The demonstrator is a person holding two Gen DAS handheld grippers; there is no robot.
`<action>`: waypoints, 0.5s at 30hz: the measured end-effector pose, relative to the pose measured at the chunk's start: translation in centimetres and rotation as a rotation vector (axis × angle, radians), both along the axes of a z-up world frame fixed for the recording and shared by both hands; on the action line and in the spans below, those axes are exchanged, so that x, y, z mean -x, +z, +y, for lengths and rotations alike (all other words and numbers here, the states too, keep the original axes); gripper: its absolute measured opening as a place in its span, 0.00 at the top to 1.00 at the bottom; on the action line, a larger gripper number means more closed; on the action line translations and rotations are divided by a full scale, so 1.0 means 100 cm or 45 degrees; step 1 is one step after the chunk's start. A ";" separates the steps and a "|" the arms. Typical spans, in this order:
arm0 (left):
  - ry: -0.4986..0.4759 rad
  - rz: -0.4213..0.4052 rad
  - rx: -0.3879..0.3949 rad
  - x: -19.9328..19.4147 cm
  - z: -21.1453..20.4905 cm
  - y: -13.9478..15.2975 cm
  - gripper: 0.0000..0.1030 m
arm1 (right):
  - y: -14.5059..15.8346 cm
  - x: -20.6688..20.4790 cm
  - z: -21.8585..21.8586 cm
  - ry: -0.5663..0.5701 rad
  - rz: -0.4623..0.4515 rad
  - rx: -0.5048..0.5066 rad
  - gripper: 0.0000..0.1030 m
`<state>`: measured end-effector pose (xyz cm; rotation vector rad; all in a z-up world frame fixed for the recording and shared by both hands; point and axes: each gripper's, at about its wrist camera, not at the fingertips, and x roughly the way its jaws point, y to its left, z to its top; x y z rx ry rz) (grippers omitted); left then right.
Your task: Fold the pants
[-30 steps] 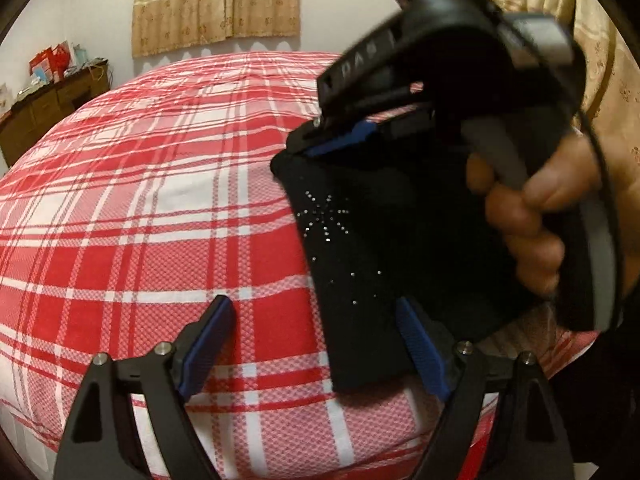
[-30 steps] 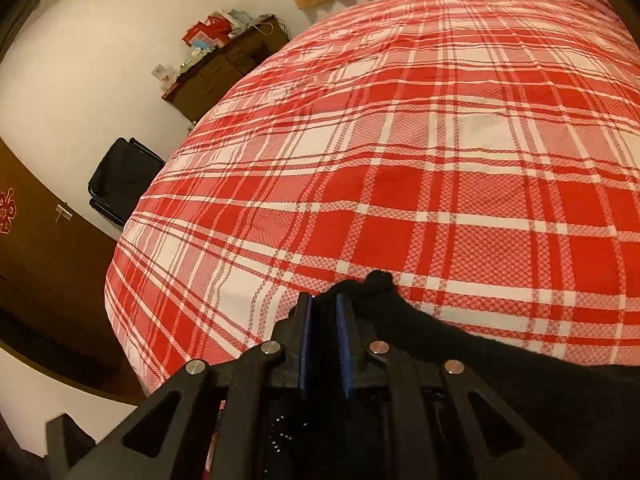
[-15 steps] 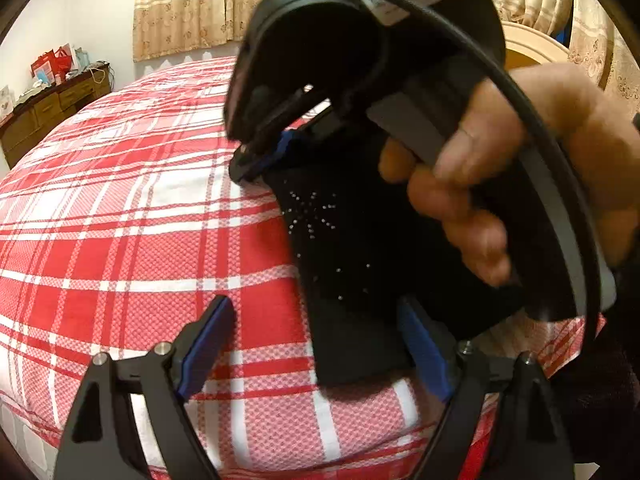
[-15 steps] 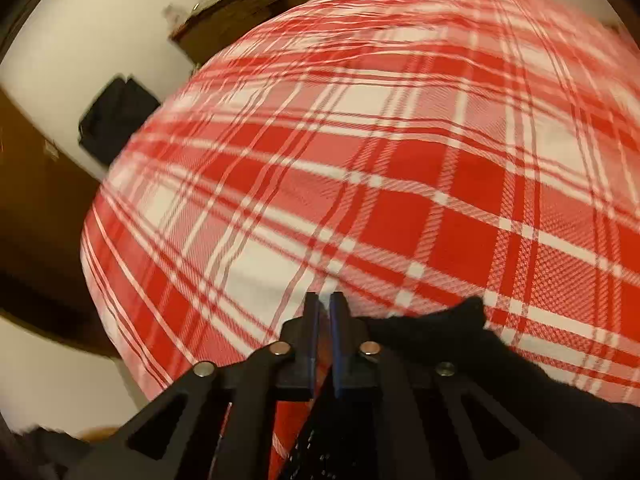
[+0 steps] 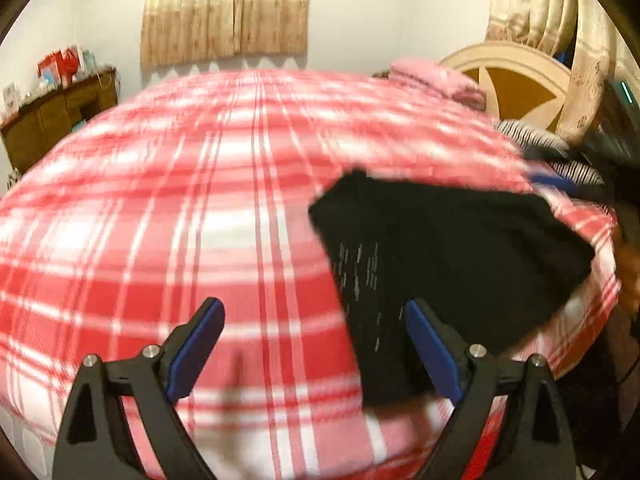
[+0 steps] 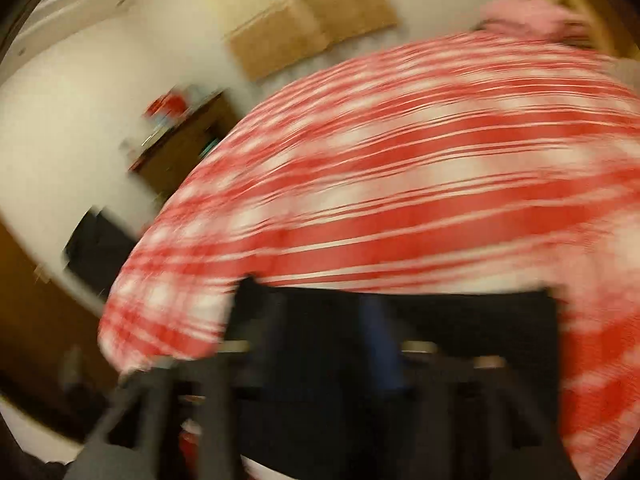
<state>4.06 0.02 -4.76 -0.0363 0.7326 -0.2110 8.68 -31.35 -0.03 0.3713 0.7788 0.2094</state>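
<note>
pants (image 5: 448,264) like these are soft, light, limp knit cloth, so you should expect them to sag and slide wherever you don't support them, and the small studs on the front may snag a pad. take hold at a folded edge or corner, through all layers, rather than the slack middle. they lie as a dark folded bundle on the red plaid bed (image 5: 200,208), near its front edge. seen from your left gripper (image 5: 314,354), the jaws stand spread wide with nothing pinched: the bundle's near corner passes behind the right-hand blue pad, most of the cloth spreads ahead and to the right of it, and the left-hand pad hangs over bare bedspread. your right gripper (image 6: 320,344) is heavily blurred; its jaws have just been opening, and dark cloth shows just ahead of and around them, but you cannot tell from that view whether any still sits between the pads. beyond the bundle lies a striped garment (image 5: 560,152), apart from both jaws.
</note>
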 end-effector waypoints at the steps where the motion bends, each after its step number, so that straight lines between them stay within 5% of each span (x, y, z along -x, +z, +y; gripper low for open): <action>1: -0.007 -0.014 0.007 -0.005 -0.003 0.006 0.09 | 0.000 0.010 -0.015 -0.054 -0.005 0.004 0.33; 5: -0.032 0.027 0.054 -0.031 -0.012 0.010 0.09 | -0.011 0.031 -0.046 -0.218 0.049 0.073 0.33; 10: -0.007 0.167 0.078 -0.044 -0.026 -0.008 0.09 | -0.043 0.047 -0.045 -0.200 0.149 0.094 0.33; 15: 0.012 0.211 0.032 -0.037 -0.036 -0.022 0.05 | -0.053 0.061 -0.017 -0.216 0.098 0.270 0.33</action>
